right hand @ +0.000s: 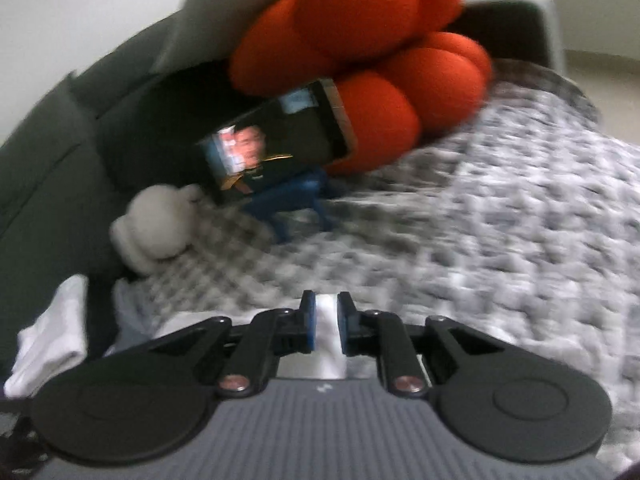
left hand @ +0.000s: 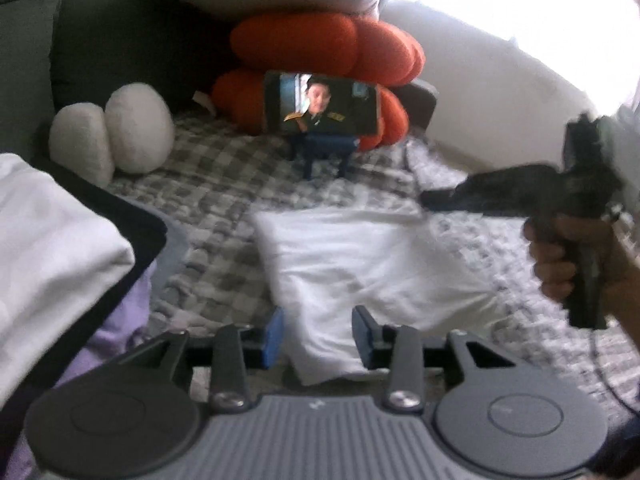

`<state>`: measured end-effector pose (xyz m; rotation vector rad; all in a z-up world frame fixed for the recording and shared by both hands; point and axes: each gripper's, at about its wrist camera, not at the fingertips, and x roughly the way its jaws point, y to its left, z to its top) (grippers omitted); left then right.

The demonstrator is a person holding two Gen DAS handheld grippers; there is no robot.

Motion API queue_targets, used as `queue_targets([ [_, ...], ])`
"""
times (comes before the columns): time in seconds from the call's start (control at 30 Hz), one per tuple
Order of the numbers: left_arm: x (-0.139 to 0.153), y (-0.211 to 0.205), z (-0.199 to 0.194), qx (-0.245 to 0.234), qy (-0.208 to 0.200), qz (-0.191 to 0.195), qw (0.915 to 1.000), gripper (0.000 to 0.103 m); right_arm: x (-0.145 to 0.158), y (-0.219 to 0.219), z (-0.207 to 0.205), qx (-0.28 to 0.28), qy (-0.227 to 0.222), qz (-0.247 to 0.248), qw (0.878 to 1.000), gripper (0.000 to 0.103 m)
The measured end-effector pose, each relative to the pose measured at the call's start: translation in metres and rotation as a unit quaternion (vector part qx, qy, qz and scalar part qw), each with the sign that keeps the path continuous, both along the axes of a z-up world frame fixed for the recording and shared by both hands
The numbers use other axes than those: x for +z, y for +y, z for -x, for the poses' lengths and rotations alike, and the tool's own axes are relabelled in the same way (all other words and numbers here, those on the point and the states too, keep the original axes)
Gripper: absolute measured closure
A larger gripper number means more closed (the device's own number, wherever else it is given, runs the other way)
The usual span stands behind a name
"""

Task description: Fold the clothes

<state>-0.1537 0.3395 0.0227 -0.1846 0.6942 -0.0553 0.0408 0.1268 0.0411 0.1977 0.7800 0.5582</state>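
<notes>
Checkered grey-white blanket [left hand: 208,184] on a sofa, white garment [left hand: 360,264] lying partly folded on it, both grippers near the cloth.

Left gripper [left hand: 318,336] sits low at the garment's near corner, blue-padded jaws apart, cloth showing between and just ahead of them, not pinched. Right gripper [right hand: 325,320] has jaws drawn close on a strip of the white garment; in the left wrist view it is blurred, held by a hand [left hand: 568,256] at the garment's far right edge. Folded white pile [left hand: 52,240] over dark cloth sits left of the garment. Behind: phone [left hand: 322,103] on a blue stand [left hand: 326,152], playing video, leaning by an orange cushion [left hand: 332,52]; pale plush [left hand: 116,132] at left. Both views are motion-blurred.
</notes>
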Motion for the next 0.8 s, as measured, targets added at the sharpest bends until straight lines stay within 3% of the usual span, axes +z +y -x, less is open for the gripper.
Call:
queue_targets([
  [0.1, -0.010, 0.000, -0.006, 0.010, 0.023, -0.005, 0.9997, 0.065, -0.006, 0.008, -0.003, -0.011, -0.007, 0.032, 0.999, 0.080],
  [0.17, -0.012, 0.001, -0.006, 0.012, 0.024, -0.002, 0.9996, 0.065, -0.008, 0.005, -0.008, -0.022, -0.009, 0.018, 1.000, 0.070],
  [0.3, -0.013, 0.006, -0.006, 0.016, 0.023, 0.011, 0.9996, 0.064, -0.009, 0.005, -0.018, -0.016, -0.002, 0.013, 1.000, 0.062],
  [0.33, -0.015, 0.007, -0.007, 0.015, 0.025, 0.011, 0.9995, 0.064, -0.009, 0.006, -0.020, -0.014, 0.001, 0.012, 1.000, 0.063],
  [0.37, -0.016, 0.006, -0.007, 0.014, 0.025, 0.008, 0.9996, 0.066, -0.010, 0.009, -0.020, -0.003, -0.009, 0.020, 1.000, 0.070],
  [0.43, -0.017, 0.004, -0.006, 0.009, 0.024, -0.001, 0.9997, 0.068, -0.007, 0.014, -0.019, 0.015, -0.020, 0.036, 0.999, 0.095],
  [0.57, -0.017, 0.001, -0.006, 0.000, 0.025, -0.013, 0.9996, 0.070, -0.001, 0.010, -0.021, -0.016, -0.035, 0.016, 0.999, 0.100],
  [0.7, -0.016, 0.004, -0.007, 0.000, 0.029, -0.008, 0.9995, 0.069, -0.008, 0.009, -0.025, -0.030, -0.014, 0.017, 0.999, 0.100],
  [0.8, -0.014, 0.006, -0.007, 0.003, 0.030, -0.005, 0.9995, 0.064, -0.009, 0.009, -0.024, -0.030, -0.008, 0.018, 0.999, 0.093],
])
